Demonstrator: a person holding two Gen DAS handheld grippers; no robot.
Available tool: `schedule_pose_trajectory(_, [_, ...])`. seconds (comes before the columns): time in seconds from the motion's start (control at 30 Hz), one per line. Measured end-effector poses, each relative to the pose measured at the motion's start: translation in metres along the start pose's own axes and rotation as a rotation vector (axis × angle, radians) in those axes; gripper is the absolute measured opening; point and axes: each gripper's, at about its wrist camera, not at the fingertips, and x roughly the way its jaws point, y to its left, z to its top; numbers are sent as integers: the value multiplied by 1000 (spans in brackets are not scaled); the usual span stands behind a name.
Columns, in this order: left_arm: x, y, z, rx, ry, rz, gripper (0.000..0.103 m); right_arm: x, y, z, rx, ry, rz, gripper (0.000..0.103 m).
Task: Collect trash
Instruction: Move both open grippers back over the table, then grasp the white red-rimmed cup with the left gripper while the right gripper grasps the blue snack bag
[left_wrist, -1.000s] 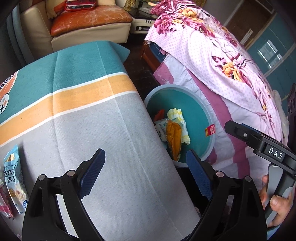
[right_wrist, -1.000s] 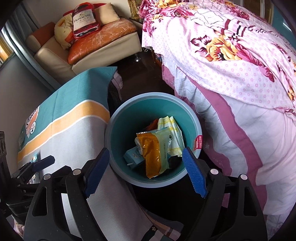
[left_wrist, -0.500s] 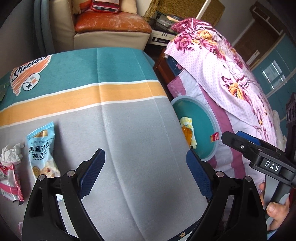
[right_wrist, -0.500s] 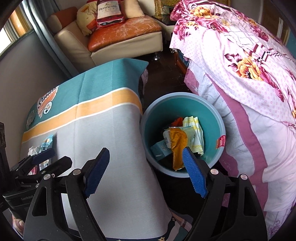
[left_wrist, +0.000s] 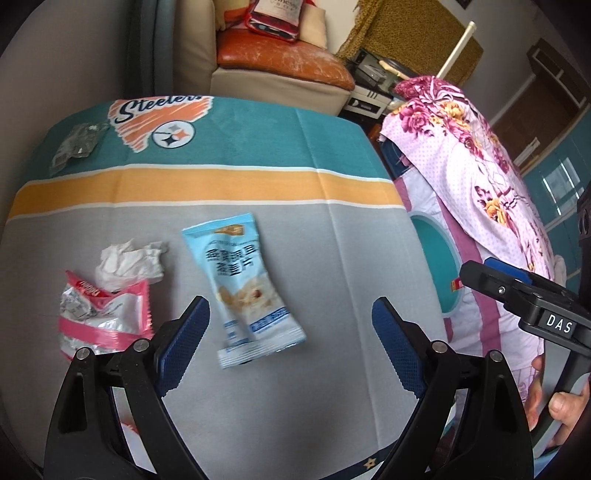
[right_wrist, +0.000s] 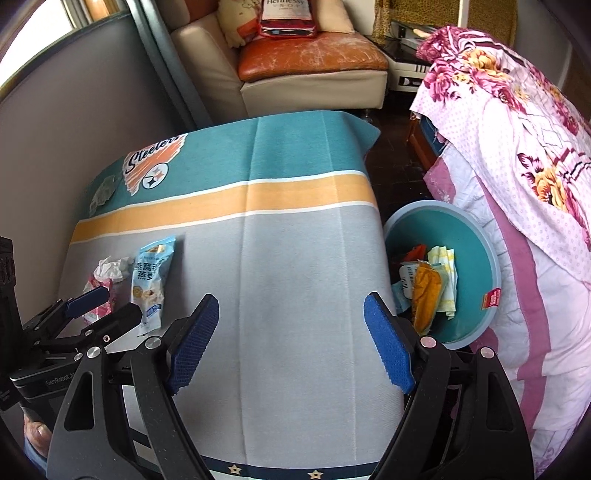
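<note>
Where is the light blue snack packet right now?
In the left wrist view the light blue snack packet lies flat on the grey part of the tablecloth, just right of the crumpled tissue and pink-and-silver wrapper.

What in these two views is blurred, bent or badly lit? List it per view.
Left wrist view: fisheye bends the tablecloth stripes into arcs; the blue snack packet is slightly motion-smeared; corners vignette black. Right wrist view: a window at top left blows out white; the trash bin stays sharp; edges curve.

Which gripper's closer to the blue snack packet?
Left. The left gripper hovers open right over the blue snack packet; the right gripper sits off toward the bin.
</note>
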Motion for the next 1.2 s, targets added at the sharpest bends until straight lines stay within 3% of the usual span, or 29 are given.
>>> schedule_pose_trajectory(0.37, [-29,85,-58,-25,60,103,90,27,79,-32,-142,98,42,82])
schedule_pose_trajectory(0.73, [-32,127,-109,-22,124,142,89,40,111,-60,-188,162,61,82])
schedule_pose_trajectory(0.87, [-31,128,-115,-6,128,134,67,42,115,-61,-200,171,57,82])
schedule_pose_trajectory(0.93, [-31,125,-117,18,128,140,45,43,116,-60,-205,174,55,82])
schedule_pose_trajectory(1.0, [-28,122,-120,32,130,141,10,45,117,-59,-210,175,52,82])
schedule_pose_trajectory(1.2, [-37,120,-112,30,78,130,7,53,120,-50,-221,179,40,82])
